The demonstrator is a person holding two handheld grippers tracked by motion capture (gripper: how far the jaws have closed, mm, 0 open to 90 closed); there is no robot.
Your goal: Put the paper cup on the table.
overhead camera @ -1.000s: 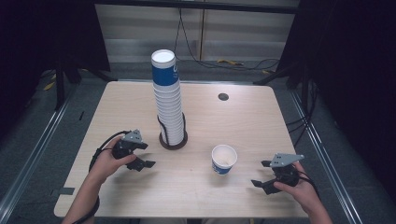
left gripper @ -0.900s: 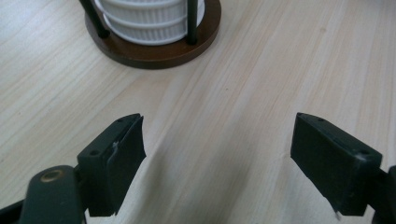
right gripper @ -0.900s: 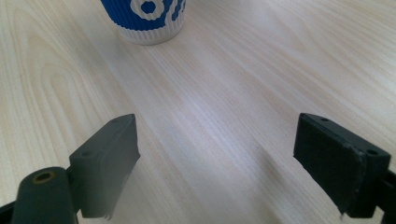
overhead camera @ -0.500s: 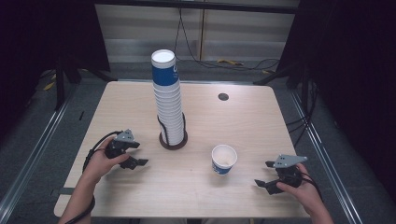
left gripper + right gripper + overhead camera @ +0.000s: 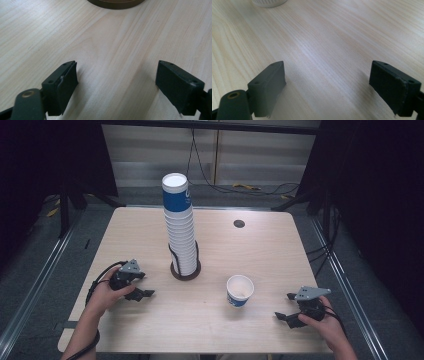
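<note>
**Both grippers rest low on the tabletop, fingers apart and empty**

High view: the pale wooden tabletop (image 5: 150, 330) spans the middle of the frame. A tall stack of blue-and-white paper cups (image 5: 180, 227) stands upright just left of centre on a dark round base (image 5: 185, 272). A single white paper cup with a blue band (image 5: 239, 290) stands upright, mouth up, right of centre in the lower half, well apart from the stack. The left gripper (image 5: 141, 286) sits at lower left in a hand (image 5: 104, 295), pointing towards the base, near it but apart. The right gripper (image 5: 283, 306) sits at lower right in the other hand (image 5: 322, 322), pointing towards the single cup, apart from it. A small dark round hole (image 5: 239, 223) lies in the upper right of the tabletop.

Left gripper view: the two black fingers (image 5: 60, 86) stand wide apart with bare wood between them; the base's edge (image 5: 116, 3) shows at top centre.

Right gripper view: the fingers (image 5: 267, 87) stand wide, having just been opening, with only wood between them; the single cup's white foot (image 5: 269, 2) shows at the upper left.
</note>
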